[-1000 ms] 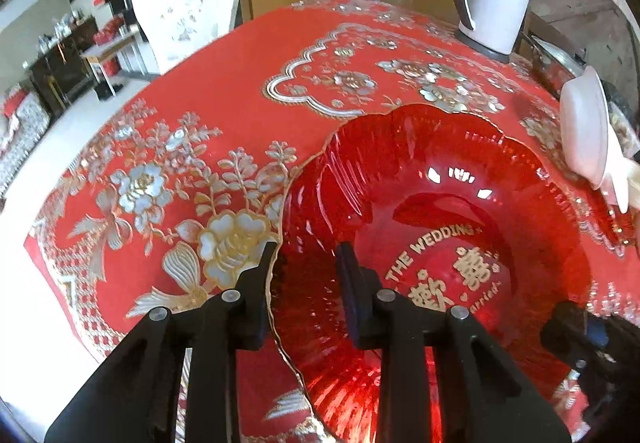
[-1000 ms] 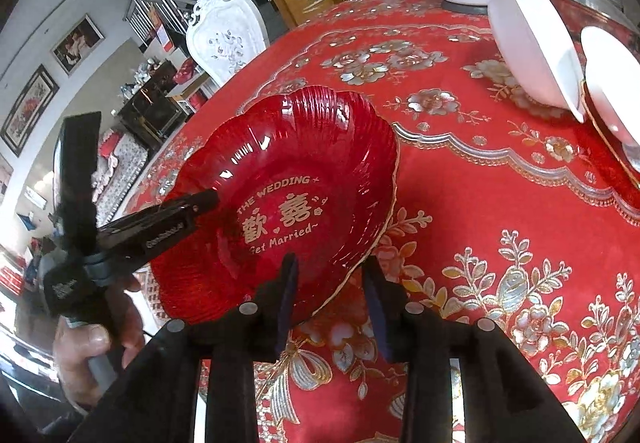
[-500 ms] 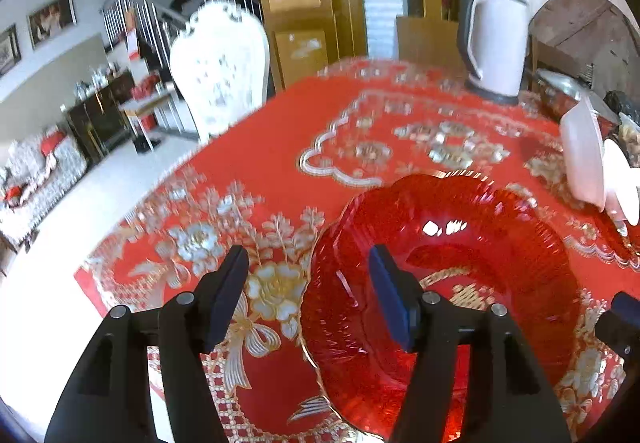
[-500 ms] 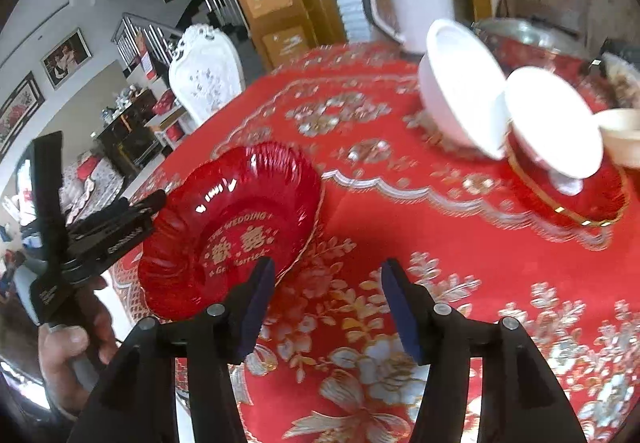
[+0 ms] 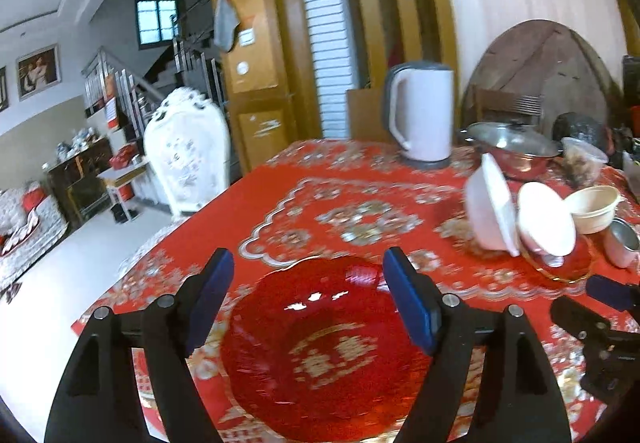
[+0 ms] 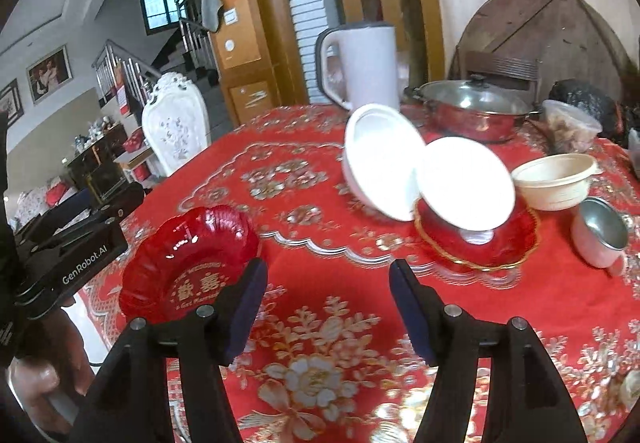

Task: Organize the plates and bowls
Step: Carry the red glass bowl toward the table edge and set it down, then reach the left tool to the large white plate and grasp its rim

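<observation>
A red glass plate (image 5: pixel 320 355) with gold lettering lies flat on the red tablecloth near the front left corner; the right wrist view has the same plate (image 6: pixel 180 243) at the left. My left gripper (image 5: pixel 308 283) hangs open just above its far rim, holding nothing. My right gripper (image 6: pixel 328 283) is open over the cloth, to the right of the plate. Two white bowls (image 6: pixel 380 163) (image 6: pixel 464 183) lean tilted, the nearer one resting in a second red plate (image 6: pixel 516 239). A cream bowl (image 6: pixel 556 179) stands upright beside them.
A metal cup (image 6: pixel 600 235) stands right of the second red plate. A white kettle (image 6: pixel 368 63) and a lidded steel pot (image 6: pixel 476 107) stand at the back. A hand (image 6: pixel 40 375) holds the left gripper's body (image 6: pixel 72 243). A white chair (image 5: pixel 184 151) stands off the table's left.
Both grippers opened wide and let go of the red plate, then drew back and tilted up. The plate now rests on the cloth.
</observation>
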A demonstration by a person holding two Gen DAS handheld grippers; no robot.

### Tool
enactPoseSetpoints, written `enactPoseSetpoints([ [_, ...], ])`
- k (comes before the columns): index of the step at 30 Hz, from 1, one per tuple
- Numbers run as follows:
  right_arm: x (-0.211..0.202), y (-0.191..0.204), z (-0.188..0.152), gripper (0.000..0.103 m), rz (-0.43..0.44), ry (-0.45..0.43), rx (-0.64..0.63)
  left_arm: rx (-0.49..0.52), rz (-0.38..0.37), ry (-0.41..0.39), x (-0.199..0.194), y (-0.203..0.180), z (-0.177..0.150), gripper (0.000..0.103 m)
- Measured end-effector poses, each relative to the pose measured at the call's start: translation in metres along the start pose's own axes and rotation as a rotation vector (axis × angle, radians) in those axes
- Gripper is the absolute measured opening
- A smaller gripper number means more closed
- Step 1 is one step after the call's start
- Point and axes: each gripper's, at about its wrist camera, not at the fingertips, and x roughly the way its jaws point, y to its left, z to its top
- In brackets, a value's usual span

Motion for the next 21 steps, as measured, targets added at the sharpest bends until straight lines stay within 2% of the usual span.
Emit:
enactPoseSetpoints([
  [10, -0.010, -0.039, 0.001, 0.069, -0.072, -0.015, 0.045, 0.040, -0.097, -0.026, -0.006, -0.062, 0.013, 0.077],
  [21, 0.002, -0.080, 0.010, 0.070, -0.096, -0.006, 0.100, 0.076, -0.161, 0.030, 0.023, -0.116, 0.023, 0.077],
])
